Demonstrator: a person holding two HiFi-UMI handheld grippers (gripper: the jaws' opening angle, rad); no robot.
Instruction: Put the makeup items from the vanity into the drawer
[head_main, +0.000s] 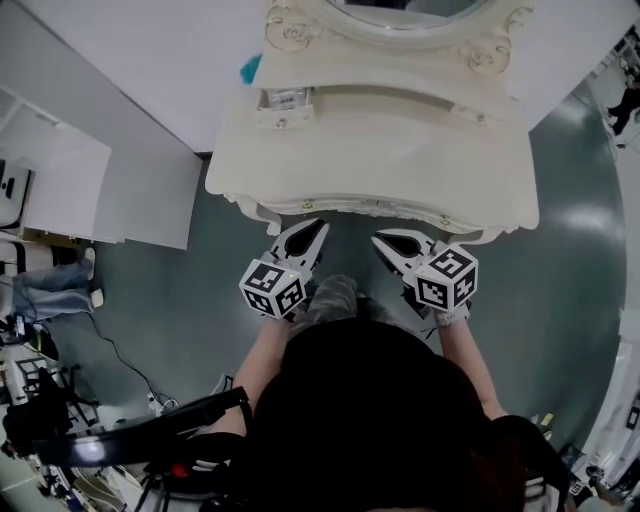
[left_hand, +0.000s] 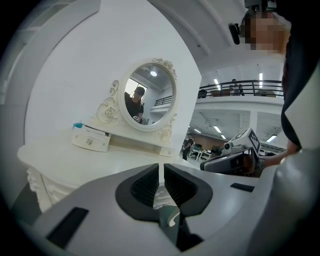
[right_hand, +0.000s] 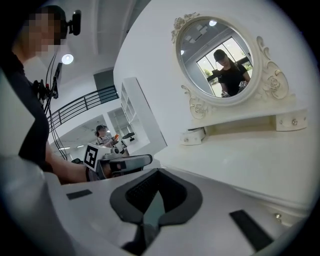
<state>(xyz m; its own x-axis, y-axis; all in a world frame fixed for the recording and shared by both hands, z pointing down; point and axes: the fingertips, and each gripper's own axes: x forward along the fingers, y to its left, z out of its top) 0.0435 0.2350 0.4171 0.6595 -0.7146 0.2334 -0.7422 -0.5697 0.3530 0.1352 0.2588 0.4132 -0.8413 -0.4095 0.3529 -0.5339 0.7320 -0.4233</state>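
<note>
The drawer (head_main: 285, 100) is the small one at the back left of the vanity (head_main: 380, 150). It stands pulled out from its housing under the mirror (left_hand: 150, 95), and the head view shows something pale and grey lying in it, too small to name. The vanity top in front of it looks bare, with no loose makeup on it in any view. The one other thing to be seen is a small teal thing (head_main: 250, 68) at the back left corner, just beside the drawer; I cannot tell whether it lies on the vanity or behind it, nor whether it is makeup. The matching small drawer on the right (right_hand: 292, 121) is closed. By that showing the task looks close to done: the items seem to be stowed, and what may be left is the teal thing, if it counts, and perhaps pushing the drawer in. The left gripper (head_main: 312, 232) is level in front of the vanity's front edge and apart from it. Its jaws are only a thin slit apart, with nothing between them. The right gripper (head_main: 392, 243) sits beside it, also clear of the vanity, with its jaws closed together and empty.
</note>
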